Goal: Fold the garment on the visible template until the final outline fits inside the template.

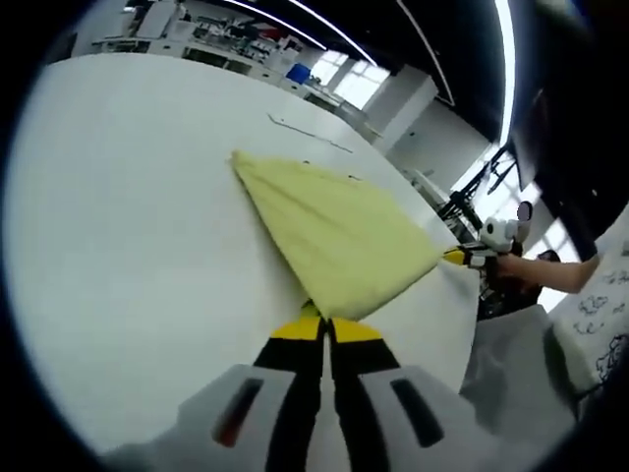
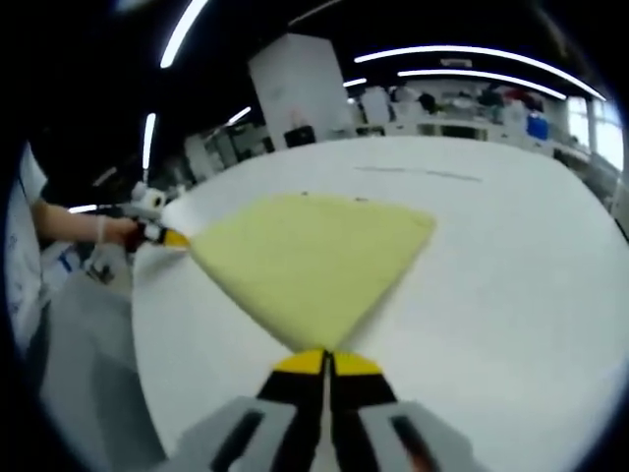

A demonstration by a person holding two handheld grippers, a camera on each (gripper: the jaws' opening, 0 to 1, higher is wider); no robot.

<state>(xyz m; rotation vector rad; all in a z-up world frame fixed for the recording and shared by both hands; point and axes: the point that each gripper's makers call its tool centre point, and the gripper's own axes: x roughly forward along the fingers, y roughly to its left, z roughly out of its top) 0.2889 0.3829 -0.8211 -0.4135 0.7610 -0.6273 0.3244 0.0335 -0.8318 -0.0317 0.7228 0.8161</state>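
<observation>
Here the left gripper (image 1: 325,324) has its jaws pinching one corner of the yellow garment (image 1: 329,231), the right gripper (image 2: 326,356) the other. The cloth stretches between them, tapering away across the white desk (image 1: 128,226); workbenches (image 2: 462,103) and ceiling lights beyond.

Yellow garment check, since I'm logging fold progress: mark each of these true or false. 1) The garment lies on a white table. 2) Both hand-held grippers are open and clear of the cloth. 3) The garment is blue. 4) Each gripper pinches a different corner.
1) True: the yellow garment lies on the white table.
2) False: the left hand-held gripper and the right hand-held gripper are each shut on a corner of the cloth.
3) False: it is yellow.
4) True: each gripper shows at a far corner in the other's view.
</observation>
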